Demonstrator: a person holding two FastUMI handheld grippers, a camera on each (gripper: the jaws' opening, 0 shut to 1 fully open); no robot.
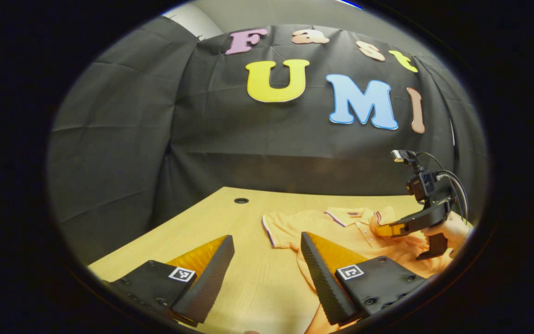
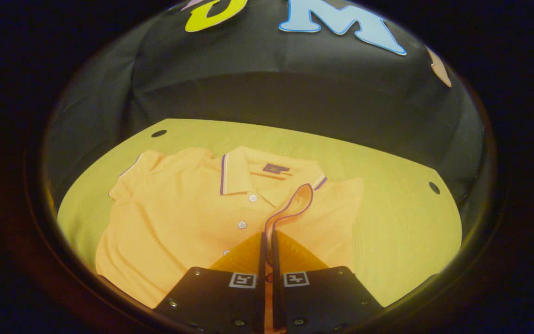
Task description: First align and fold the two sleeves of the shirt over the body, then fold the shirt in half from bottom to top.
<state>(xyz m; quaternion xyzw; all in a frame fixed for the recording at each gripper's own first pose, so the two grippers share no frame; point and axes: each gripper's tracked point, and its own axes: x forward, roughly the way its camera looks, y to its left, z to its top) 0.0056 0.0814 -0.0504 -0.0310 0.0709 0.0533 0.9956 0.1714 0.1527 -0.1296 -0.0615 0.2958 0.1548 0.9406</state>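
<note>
Orange knit polo shirt (image 2: 174, 213) lies face up and flat on the wooden table (image 2: 387, 222), collar toward the booth wall, buttons showing down the placket. In the right gripper view, the right gripper (image 2: 267, 241) has its two fingers drawn almost together on a purple-trimmed sleeve (image 2: 295, 204), which is lifted and curled above the shirt body just ahead of the fingertips, near the collar. The other sleeve lies spread flat, forward and to the left of this tool. In the left gripper view, the left gripper (image 1: 267, 246) is held low over bare table with its fingers wide apart and nothing between them; the shirt lies ahead and to its right, one edge passing under its right-hand finger. Farther right in that view the right gripper is seen side-on, pointing across the shirt with cloth at its tip, a hand (image 1: 454, 232) gripping its handle from below and cables (image 1: 454, 185) looping above it.
</note>
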